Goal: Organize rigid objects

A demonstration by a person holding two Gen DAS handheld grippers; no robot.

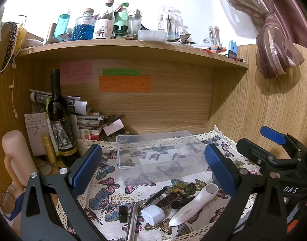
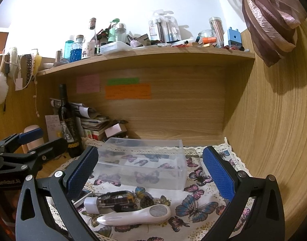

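**Left wrist view: both tools spread wide, nothing picked up yet**

Left wrist view shows the left hand-held gripper [image 1: 153, 172] spread wide and empty above the small loose items. The clear plastic box [image 1: 159, 156] sits empty on the butterfly cloth [image 1: 105, 198] covering the worktop, just behind that cluster, probably so each piece needs only a short carry forward. The white handheld device [image 1: 195, 204] lies flat beside the white charger plug [image 1: 153, 213], with a patterned bar [image 1: 169, 198] and a metal rod [image 1: 132, 221] crowded close by. The right hand-held gripper [image 2: 151, 172] is likewise wide and holds nothing, hanging over the same device [image 2: 133, 213]. The wine bottle [image 1: 61, 124] and stacked papers stand off to the left, well apart from the box, and look unrelated to the sorting.
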